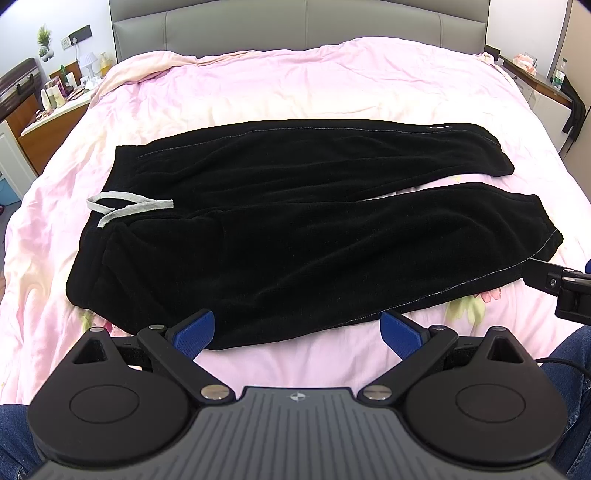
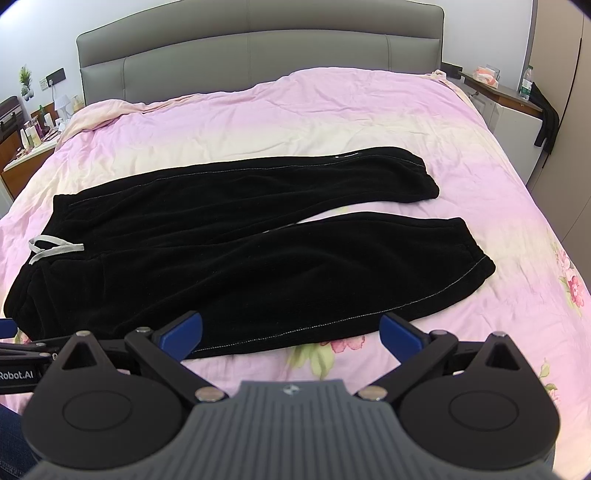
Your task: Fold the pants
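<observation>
Black pants [image 1: 295, 221] lie flat across the pink bed sheet [image 1: 295, 85], waistband at the left with a grey drawstring [image 1: 125, 206], both legs reaching right and slightly apart. They also show in the right wrist view [image 2: 240, 251], with the drawstring [image 2: 51, 249] at the far left. My left gripper [image 1: 297, 330] is open and empty, just at the near edge of the pants by the hip. My right gripper [image 2: 291, 330] is open and empty, at the near edge of the nearer leg. The right gripper's tip also shows at the right edge of the left wrist view [image 1: 554, 282].
A grey padded headboard [image 1: 295, 26] stands at the back. A cluttered nightstand [image 1: 55, 99] is on the left, and a shelf with a bottle [image 1: 557, 77] is on the right. My jeans-clad legs [image 1: 576, 354] are at the bed's near edge.
</observation>
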Demonstrator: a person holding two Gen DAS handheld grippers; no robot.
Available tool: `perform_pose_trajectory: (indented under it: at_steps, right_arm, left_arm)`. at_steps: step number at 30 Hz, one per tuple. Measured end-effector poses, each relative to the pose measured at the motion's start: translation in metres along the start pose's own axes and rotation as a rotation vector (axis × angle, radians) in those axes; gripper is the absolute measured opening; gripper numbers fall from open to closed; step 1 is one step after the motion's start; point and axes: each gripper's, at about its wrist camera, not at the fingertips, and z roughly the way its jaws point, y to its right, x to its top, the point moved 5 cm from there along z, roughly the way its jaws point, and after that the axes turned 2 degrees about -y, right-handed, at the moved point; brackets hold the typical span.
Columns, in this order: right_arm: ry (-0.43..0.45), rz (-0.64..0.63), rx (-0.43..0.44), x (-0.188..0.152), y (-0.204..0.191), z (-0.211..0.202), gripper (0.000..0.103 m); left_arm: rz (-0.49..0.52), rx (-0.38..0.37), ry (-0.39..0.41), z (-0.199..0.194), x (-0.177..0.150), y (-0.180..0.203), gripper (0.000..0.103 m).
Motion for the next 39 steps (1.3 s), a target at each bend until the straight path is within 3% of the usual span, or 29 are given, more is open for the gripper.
perform_pose_trajectory:
  at_steps: [30, 34, 39]
  right_arm:
    - [0.013, -0.029, 0.0, -0.001, 0.001, 0.007, 0.098]
    - [0.07, -0.121, -0.001, 0.002, 0.001, 0.01, 0.098]
    - [0.159, -0.387, -0.019, 0.006, -0.011, 0.021, 0.098]
  left_arm:
    - [0.012, -0.006, -0.023, 0.011, 0.004, -0.003, 0.103]
    - [0.118, -0.037, 0.014, 0.023, 0.003, 0.003, 0.103]
    - [0.305, -0.08, 0.012, 0.049, -0.005, 0.013, 0.103]
